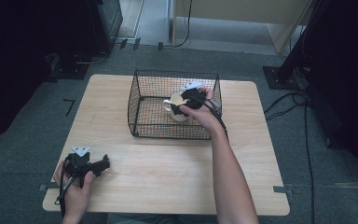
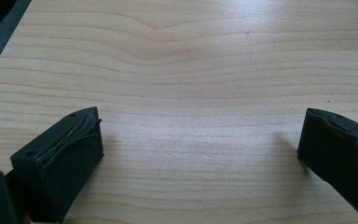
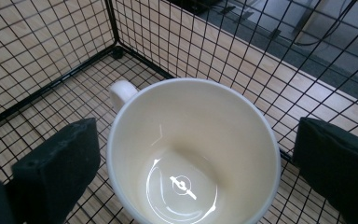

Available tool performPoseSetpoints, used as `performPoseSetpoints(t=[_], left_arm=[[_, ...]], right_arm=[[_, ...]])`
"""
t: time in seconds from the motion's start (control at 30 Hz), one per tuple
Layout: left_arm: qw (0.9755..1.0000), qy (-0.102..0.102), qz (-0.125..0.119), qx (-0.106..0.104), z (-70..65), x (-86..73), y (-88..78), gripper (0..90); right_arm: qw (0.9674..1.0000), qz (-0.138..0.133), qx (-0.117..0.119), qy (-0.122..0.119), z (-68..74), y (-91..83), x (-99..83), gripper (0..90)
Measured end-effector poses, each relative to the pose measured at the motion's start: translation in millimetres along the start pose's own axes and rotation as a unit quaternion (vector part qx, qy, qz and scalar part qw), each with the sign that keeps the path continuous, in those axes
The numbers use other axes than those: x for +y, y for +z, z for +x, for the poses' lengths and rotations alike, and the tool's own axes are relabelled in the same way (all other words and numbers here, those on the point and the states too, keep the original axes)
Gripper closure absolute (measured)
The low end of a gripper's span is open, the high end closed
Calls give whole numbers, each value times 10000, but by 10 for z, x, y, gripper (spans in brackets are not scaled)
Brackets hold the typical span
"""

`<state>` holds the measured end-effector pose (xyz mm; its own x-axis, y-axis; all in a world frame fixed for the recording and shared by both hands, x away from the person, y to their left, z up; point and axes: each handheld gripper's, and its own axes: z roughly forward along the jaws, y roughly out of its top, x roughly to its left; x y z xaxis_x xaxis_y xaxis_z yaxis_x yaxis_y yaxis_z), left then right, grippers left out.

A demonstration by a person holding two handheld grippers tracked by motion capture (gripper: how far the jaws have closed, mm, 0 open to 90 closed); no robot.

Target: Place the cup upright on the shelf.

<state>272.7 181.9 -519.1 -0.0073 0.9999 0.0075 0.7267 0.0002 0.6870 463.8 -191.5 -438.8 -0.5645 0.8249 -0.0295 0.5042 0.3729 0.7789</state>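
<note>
Right tool (image 3: 191, 154) jaws apart around the upright cream ceramic mug (image 3: 193, 149) on the black wire basket (image 1: 142, 100) floor, not clamped, lift-out pending; left tool (image 2: 200, 149) spread, idle on the light wooden worktop (image 1: 168, 172).

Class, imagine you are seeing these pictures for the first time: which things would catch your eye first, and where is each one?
First comes the black wire basket at the middle of the wooden table, with a white mug standing upright and empty inside it. The right hand-held gripper hangs over the mug, jaws open on either side of its rim. The left hand-held gripper rests open near the table's front left corner.
</note>
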Motion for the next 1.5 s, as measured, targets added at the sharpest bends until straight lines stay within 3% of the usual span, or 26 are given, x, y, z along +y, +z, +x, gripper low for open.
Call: performPoseSetpoints(t=[0.2,0.23,0.3,0.53,0.97,1.2,1.3,1.5], left_arm=[[10000,-1,-1,0,0,0,0,1],[10000,-1,1,2,0,0,0,1],[10000,-2,-3,-1,0,0,0,1],[10000,-2,-3,0,0,0,0,1],[10000,10,0,-4,-2,1,0,1],[10000,10,0,-5,-2,0,0,1],[10000,10,-1,-4,-2,0,0,1],[10000,9,-1,-4,-2,1,0,1]], right_arm=[[9997,-256,-61,-28,-11,-67,37,0],[9987,-496,-61,57,-22,-123,84,0],[9978,-650,-75,109,-30,-174,130,0],[9951,-976,-60,127,-30,-399,273,0],[9929,-1172,80,204,79,-673,249,0],[9928,-1195,75,105,124,-876,101,0],[9934,-1145,66,-43,137,-939,19,0],[9938,-1100,134,-73,140,-1058,-141,0]])
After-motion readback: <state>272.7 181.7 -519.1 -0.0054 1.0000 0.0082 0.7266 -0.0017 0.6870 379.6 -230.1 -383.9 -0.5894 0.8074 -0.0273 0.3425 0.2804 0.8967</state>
